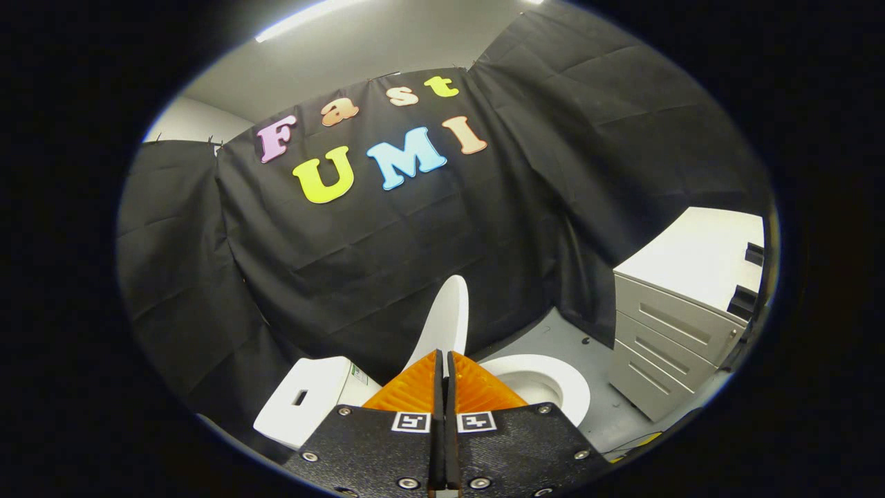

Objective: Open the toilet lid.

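While the claw (442, 360) points forward, fingers pressed together, the toilet lid (444, 315) stands raised.

A glossy, smooth finish is shown by the lid (446, 315) and bowl (553, 387); the wall (387, 249) is matt creased cloth; the cabinet (664, 332) looks smooth

The gripper (443, 360) is sitting with its two fingers pressed together, nothing between them. Just beyond the tips, the white plastic toilet lid (446, 318) is standing raised on edge over the white oval toilet bowl (553, 387). The white boxy cistern (304, 401) is lying beside it, and a grey metal drawer cabinet (667, 339) is standing well apart
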### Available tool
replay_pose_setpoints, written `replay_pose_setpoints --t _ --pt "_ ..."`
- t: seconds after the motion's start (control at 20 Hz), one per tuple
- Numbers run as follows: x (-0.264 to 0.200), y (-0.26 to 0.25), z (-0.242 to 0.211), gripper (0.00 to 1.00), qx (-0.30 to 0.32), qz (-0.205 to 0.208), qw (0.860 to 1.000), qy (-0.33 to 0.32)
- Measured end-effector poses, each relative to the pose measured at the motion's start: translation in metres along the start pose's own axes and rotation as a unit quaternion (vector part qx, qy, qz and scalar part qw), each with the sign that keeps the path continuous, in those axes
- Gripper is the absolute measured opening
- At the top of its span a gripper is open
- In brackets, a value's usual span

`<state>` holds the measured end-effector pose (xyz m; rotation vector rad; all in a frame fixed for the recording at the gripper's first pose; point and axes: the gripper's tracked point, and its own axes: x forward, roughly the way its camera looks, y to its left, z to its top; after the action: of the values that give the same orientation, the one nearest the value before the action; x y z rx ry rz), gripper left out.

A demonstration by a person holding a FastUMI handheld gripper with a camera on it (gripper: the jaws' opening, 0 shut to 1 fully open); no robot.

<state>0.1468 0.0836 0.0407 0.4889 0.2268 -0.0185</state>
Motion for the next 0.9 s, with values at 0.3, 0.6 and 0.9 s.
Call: replay_pose_setpoints --t 0.3,0.6,0.9 --pt "0.000 0.031 0.008 0.00 -0.024 0.013 1.000 -0.009" --pt "-0.005 0.065 0.011 0.00 -0.048 0.030 0.998 -0.017" --pt "-0.012 0.100 0.008 0.00 -0.083 0.046 0.995 -0.023"
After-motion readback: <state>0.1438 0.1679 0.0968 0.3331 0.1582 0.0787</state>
